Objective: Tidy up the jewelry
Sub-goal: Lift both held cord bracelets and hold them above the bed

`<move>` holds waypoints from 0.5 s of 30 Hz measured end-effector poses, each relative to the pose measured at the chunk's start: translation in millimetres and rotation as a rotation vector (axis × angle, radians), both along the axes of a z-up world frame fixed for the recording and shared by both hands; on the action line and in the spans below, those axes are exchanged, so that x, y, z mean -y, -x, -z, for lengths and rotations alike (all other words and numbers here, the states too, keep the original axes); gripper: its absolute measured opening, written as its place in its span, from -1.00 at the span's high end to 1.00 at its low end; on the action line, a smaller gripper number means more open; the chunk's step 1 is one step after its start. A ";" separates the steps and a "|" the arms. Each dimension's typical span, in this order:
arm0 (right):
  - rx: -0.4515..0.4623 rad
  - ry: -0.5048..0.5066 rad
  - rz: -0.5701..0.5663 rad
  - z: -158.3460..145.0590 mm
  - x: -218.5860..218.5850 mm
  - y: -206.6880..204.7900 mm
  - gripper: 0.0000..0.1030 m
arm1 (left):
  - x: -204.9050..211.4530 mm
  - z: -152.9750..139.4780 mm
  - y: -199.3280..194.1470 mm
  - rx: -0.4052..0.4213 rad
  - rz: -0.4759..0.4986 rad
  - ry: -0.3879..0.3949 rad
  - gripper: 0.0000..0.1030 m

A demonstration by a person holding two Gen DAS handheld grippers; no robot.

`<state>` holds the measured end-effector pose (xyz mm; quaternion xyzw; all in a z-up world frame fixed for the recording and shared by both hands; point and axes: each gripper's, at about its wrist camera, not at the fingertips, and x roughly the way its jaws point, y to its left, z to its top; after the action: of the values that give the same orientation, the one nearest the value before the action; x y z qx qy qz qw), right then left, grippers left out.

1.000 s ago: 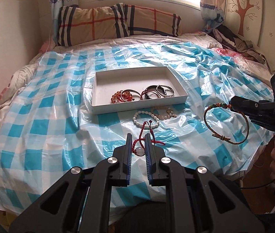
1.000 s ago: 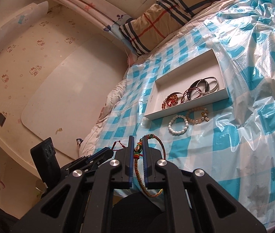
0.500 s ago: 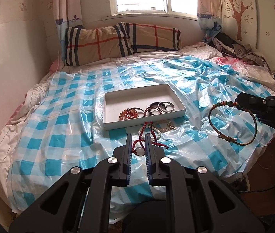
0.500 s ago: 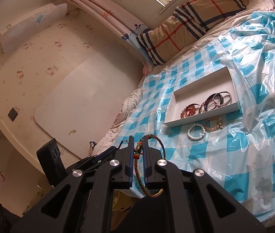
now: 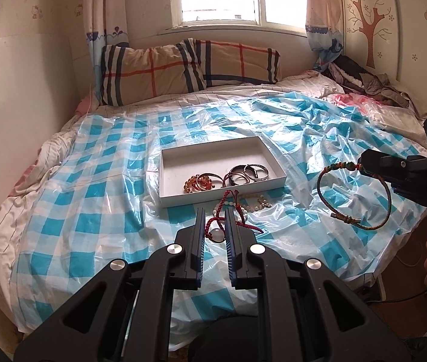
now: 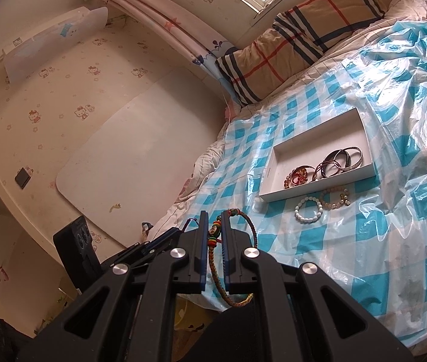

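Left wrist view: the left gripper [image 5: 215, 211] pinches a red cord bracelet [image 5: 224, 211] between nearly closed fingers, above the checked sheet [image 5: 99, 181] near the white box [image 5: 165, 181]. At right, the right gripper [image 5: 364, 163] dangles a braided bracelet [image 5: 388, 193].

Right wrist view: the right gripper [image 6: 214, 220] clamps the braided bracelet [image 6: 213, 259]; a white bead bracelet [image 6: 319, 208] lies beside the box [image 6: 269, 175].

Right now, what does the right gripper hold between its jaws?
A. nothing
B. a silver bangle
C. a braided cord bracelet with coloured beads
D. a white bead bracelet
C: the right gripper is shut on the braided cord bracelet, which hangs from it in the air, while the white bead bracelet lies on the plastic sheet beside the white box.
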<state>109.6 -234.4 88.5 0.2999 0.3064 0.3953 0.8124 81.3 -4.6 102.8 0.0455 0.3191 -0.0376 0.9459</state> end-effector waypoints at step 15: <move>-0.049 0.007 0.029 20.0 -6.6 -75.3 0.82 | -5.4 18.2 -79.6 -0.033 0.007 0.032 0.77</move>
<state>184.8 -227.8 68.5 0.3111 0.3234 0.3750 0.8112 160.9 0.7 84.6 0.0310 0.3337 -0.0465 0.9410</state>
